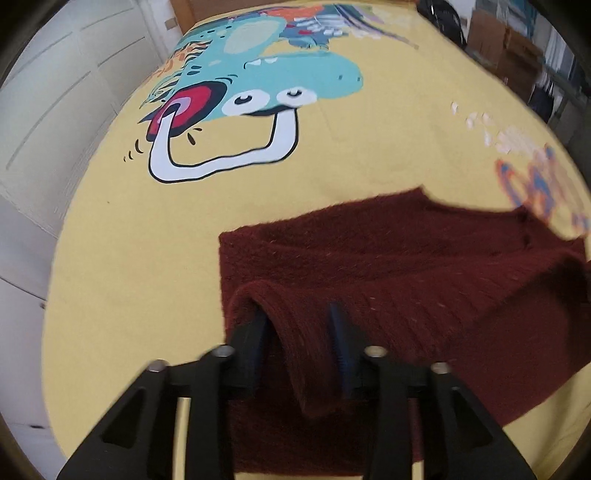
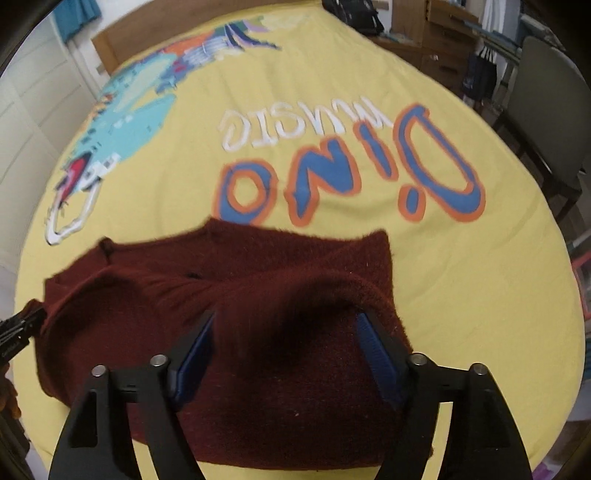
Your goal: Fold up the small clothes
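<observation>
A dark maroon knitted sweater (image 1: 424, 266) is seen lying on a yellow bedspread (image 1: 129, 258), near its closest edge, with its fuzzy, ribbed fabric partly doubled over itself. In the left wrist view, a fold of the garment's near edge is raised into a rounded hump between the fingers of the left gripper (image 1: 301, 332); the fingers are set moderately apart with the wool draped between them, one finger partly hidden under the fold, so whether the cloth is truly pinched cannot be told. In the right wrist view, the same sweater (image 2: 295, 266) is bunched up between the widely spread fingers of the right gripper (image 2: 288, 332), the blue pads (image 2: 373, 343) being visible on both sides of the hump without closing on it. The garment's far edge is shown lying flat against the bedspread (image 2: 461, 277), just below large blue and orange lettering (image 2: 351, 173). A teal cartoon dinosaur print (image 1: 266, 85) is shown farther up the cover. White panelled doors (image 1: 55, 110) are seen to the left, and a grey chair (image 2: 546, 122) and wooden drawers (image 2: 443, 33) beyond the right side. Cardboard boxes (image 1: 498, 40) are stacked at the far right; their contents cannot be made out.
</observation>
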### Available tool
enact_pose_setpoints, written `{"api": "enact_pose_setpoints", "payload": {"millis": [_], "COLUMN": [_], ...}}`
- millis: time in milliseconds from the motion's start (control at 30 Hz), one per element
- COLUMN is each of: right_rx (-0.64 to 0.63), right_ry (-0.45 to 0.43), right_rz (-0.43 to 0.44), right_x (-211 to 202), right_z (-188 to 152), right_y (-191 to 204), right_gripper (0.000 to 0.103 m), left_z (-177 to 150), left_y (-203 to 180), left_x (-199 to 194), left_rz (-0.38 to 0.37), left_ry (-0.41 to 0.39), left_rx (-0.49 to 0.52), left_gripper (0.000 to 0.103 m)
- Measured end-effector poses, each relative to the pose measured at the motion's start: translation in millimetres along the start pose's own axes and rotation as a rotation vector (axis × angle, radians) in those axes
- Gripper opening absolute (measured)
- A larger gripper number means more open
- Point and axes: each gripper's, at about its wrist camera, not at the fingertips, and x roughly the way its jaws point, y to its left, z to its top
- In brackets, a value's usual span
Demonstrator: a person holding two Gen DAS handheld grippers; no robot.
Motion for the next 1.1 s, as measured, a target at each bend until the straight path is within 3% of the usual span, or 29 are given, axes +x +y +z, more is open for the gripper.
{"api": "enact_pose_setpoints", "payload": {"millis": [33, 67, 167, 200, 267, 300, 467, 567, 667, 833, 933, 1000, 1100], "right_rx": [-0.009, -0.024, -0.064, -0.082, -0.107, -0.124, -0.223, -0.267, -0.272, -0.208, -0.153, -0.123, -0.098], "right_ry": [-0.019, -0.044, -0.093, -0.109, -0.116, -0.116, -0.148, -0.118, -0.082, -0.051, -0.055, -0.056, -0.054], "right_rz": [0.005, 0.014, 0.036, 0.046, 0.059, 0.063, 0.046, 0.030, 0.002, -0.041, -0.046, -0.048, -0.037], "right_x": [-7, -16, -33, -38, -43, -44, -34, -11, 14, 40, 42, 40, 41], "right_z": [-1, -2, -9, -13, -21, -26, -58, -82, -97, -107, -105, -102, -100], "right_y": [3, 7, 21, 28, 39, 47, 81, 97, 101, 75, 45, 30, 12], "right_gripper": [0.082, 0.087, 0.103, 0.103, 0.103, 0.103, 0.103, 0.103, 0.103, 0.103, 0.103, 0.103, 0.103], "left_z": [1, 1, 3, 3, 0, -2, -17, -31, -47, -68, -76, -73, -68], "left_y": [2, 3, 2, 1, -3, -6, -28, -43, -57, -66, -58, -47, -29], "left_x": [-6, -14, -32, -36, -45, -48, -51, -45, -26, 13, 27, 28, 30], "left_rz": [-0.006, -0.009, -0.042, -0.051, -0.074, -0.083, -0.150, -0.170, -0.173, -0.128, -0.087, -0.098, -0.056], "left_ry": [-0.015, -0.034, -0.060, -0.062, -0.074, -0.078, -0.089, -0.107, -0.073, -0.015, -0.030, -0.028, -0.038], "left_rx": [-0.013, -0.019, -0.019, -0.019, -0.017, -0.012, 0.024, 0.055, 0.070, 0.105, 0.150, 0.135, 0.120], "left_gripper": [0.068, 0.078, 0.080, 0.082, 0.098, 0.100, 0.102, 0.102, 0.102, 0.102, 0.102, 0.102, 0.102]}}
